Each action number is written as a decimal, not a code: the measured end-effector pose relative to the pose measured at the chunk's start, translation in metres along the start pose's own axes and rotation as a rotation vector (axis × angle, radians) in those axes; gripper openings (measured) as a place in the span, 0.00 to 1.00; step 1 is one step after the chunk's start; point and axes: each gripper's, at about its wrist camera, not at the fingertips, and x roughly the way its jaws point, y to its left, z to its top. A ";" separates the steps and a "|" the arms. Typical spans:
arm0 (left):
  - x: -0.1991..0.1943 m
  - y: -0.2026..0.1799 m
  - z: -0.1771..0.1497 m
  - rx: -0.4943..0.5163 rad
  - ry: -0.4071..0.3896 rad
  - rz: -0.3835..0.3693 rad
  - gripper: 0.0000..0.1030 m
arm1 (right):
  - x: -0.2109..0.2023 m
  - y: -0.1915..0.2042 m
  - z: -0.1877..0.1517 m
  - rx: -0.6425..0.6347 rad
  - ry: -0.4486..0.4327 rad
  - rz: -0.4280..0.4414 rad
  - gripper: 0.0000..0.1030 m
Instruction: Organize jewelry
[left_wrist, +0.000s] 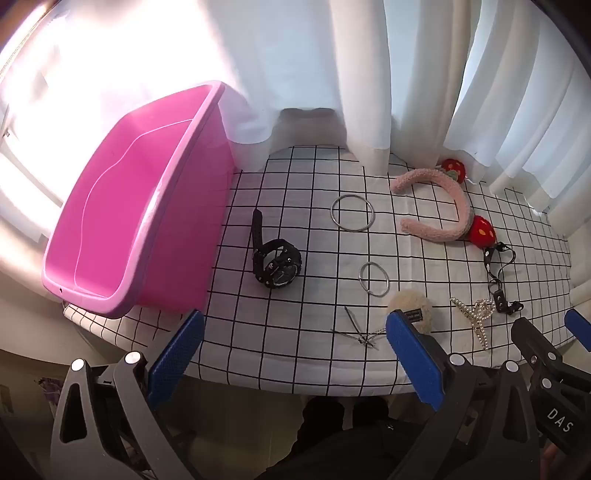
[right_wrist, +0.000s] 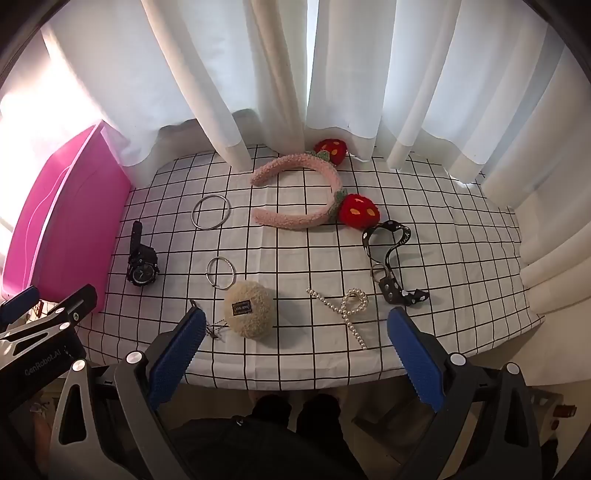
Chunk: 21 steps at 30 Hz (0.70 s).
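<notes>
1. Left gripper (left_wrist: 295, 354): dark grey plastic arms with triangular cut-outs; round silver rivets at the pivots.
2. Finger pads (left_wrist: 177, 347): blue, rectangular, finely dimpled rubber.
3. Right gripper (right_wrist: 295, 350): the same grey and blue build is noted.
4. Markings: white lettering "DAS" and "GenRobot.AI" is seen on the black housings.
5. Clothing: dark trousers (right_wrist: 273, 443) are worn.

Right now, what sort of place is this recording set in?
Probably a home room, at a window. White curtains hang behind a small table under a grid-patterned cloth, with a pink bin and a plush strawberry headband laid out.
</notes>
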 end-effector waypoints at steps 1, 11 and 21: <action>0.000 0.000 0.000 0.001 -0.001 0.000 0.94 | 0.000 0.000 0.000 0.000 0.001 0.000 0.91; 0.000 0.000 0.000 0.002 0.000 0.002 0.94 | 0.000 0.000 0.001 0.002 0.001 0.002 0.91; 0.002 0.000 0.003 0.003 0.003 0.001 0.94 | 0.000 0.001 0.001 -0.002 0.002 0.002 0.91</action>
